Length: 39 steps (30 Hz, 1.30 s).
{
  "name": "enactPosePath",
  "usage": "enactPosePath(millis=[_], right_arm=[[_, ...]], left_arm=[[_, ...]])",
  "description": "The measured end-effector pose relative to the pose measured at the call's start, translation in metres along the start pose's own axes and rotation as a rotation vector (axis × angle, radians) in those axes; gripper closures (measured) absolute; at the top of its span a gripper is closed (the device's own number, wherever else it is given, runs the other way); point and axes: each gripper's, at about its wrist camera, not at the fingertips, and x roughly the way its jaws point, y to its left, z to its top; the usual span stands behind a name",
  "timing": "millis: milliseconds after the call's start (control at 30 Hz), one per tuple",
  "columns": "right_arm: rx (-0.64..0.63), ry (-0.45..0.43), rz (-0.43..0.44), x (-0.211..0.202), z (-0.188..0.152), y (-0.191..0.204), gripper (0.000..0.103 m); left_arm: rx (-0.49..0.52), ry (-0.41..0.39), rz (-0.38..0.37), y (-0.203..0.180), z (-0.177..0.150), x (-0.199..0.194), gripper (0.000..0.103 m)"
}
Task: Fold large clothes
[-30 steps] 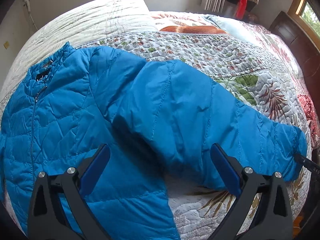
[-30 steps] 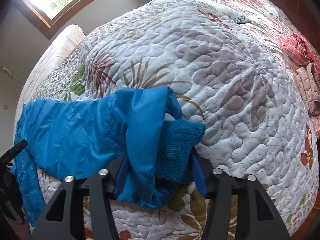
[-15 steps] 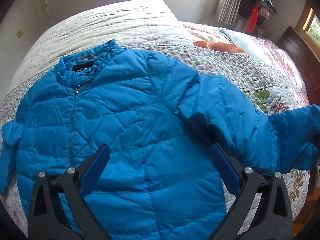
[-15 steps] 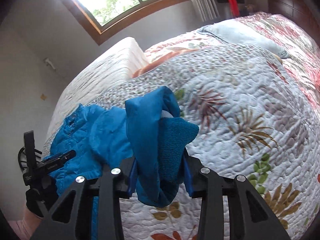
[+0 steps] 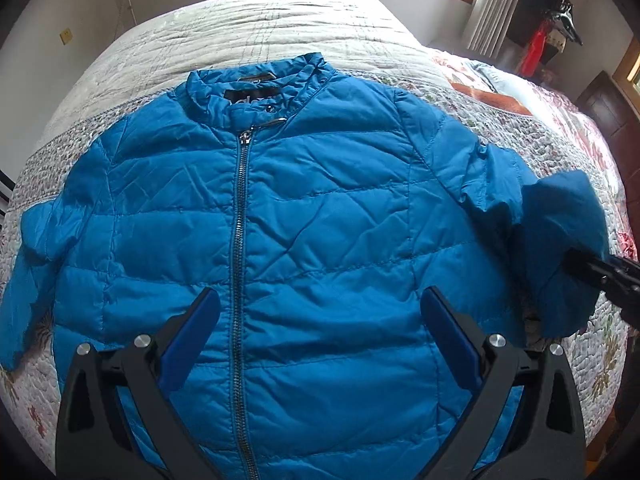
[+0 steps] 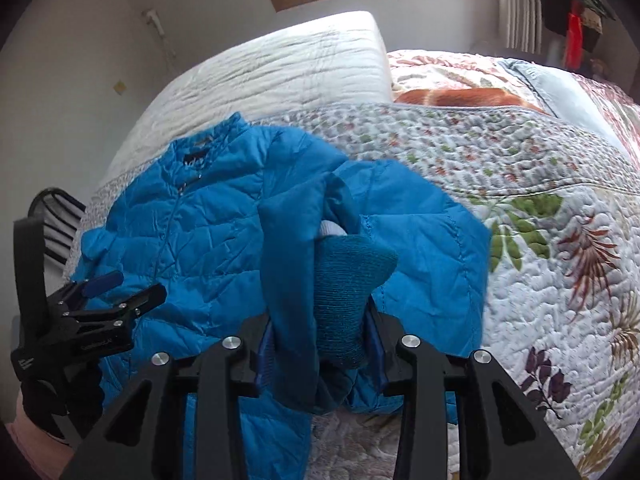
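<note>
A blue quilted jacket lies front up and zipped on the bed, collar toward the far side. My left gripper is open and empty, hovering over the jacket's lower front. My right gripper is shut on the jacket's right sleeve cuff, holding it lifted and folded in toward the body. That gripper and sleeve end show at the right edge of the left wrist view. The other sleeve lies out to the left.
The floral quilt covers the bed. A white folded blanket lies beyond the collar, with an orange cushion and a pale blue pillow behind. A dark wooden headboard stands at the right.
My right gripper has carried the sleeve cuff up and inward toward the jacket body. My left gripper has shifted left over the jacket's front, still open.
</note>
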Motion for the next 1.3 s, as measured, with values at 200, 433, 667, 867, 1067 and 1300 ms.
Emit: enactPosePath(millis=[200, 433, 667, 867, 1067, 1300], right_arm=[[0.003, -0.039, 0.366, -0.016, -0.007, 0.009, 0.051], [0.067, -0.079, 0.140, -0.040, -0.016, -0.025, 0.050], [0.194, -0.057, 0.072, -0.040, -0.030, -0.074, 0.050], [0.247, -0.055, 0.049, -0.039, -0.037, -0.090, 0.050], [0.280, -0.076, 0.067, -0.042, -0.034, -0.095, 0.050], [0.235, -0.048, 0.135, -0.025, -0.020, -0.068, 0.050]], left_arm=[[-0.039, 0.017, -0.073, 0.015, -0.004, 0.000, 0.004], [-0.070, 0.052, -0.242, 0.008, -0.010, 0.005, 0.004], [-0.052, 0.125, -0.283, -0.021, -0.009, 0.033, 0.004], [-0.057, 0.120, -0.343, -0.038, -0.001, 0.040, 0.067], [-0.107, -0.015, -0.331, -0.011, 0.007, 0.004, 0.084], [-0.203, -0.175, -0.131, 0.082, 0.021, -0.039, 0.085]])
